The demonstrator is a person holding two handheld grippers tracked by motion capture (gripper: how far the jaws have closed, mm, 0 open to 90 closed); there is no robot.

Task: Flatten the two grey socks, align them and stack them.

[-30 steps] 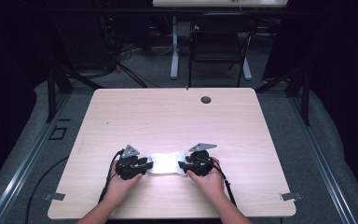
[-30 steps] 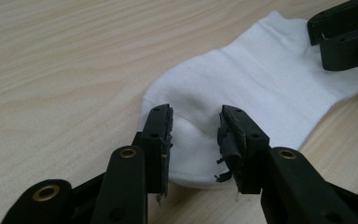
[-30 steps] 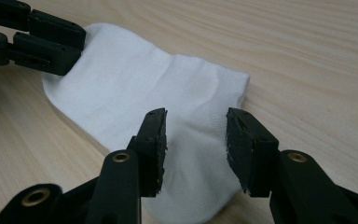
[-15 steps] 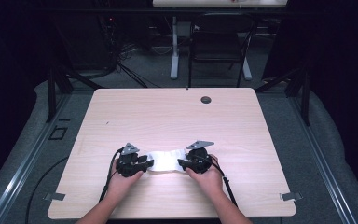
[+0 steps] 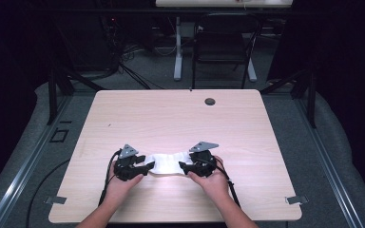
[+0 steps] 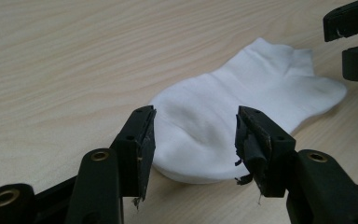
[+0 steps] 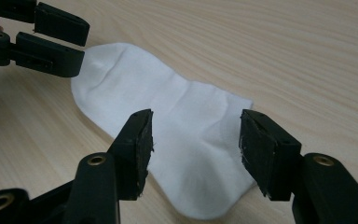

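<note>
Resting low on the tabletop (image 5: 180, 118), your two hands face each other with a white ankle sock (image 5: 167, 164) lying flat between them. Your left tool (image 6: 193, 140) points along the tabletop at one rounded end of the sock; its jaws stand spread and have just been opening, with the sock's end lying between and just ahead of them, not pinched. Your right tool (image 7: 196, 142) mirrors it at the other end, jaws spread wide and likewise just opening, the fabric lying loose between them. From the high view, your left hand (image 5: 121, 183) and right hand (image 5: 214, 178) grip the tool bodies from behind, wrists level. The gripper views show soft creases across the sock and each opposing tool at its far end; the high view adds a small dark round fitting (image 5: 210, 101) well beyond both tools.
</note>
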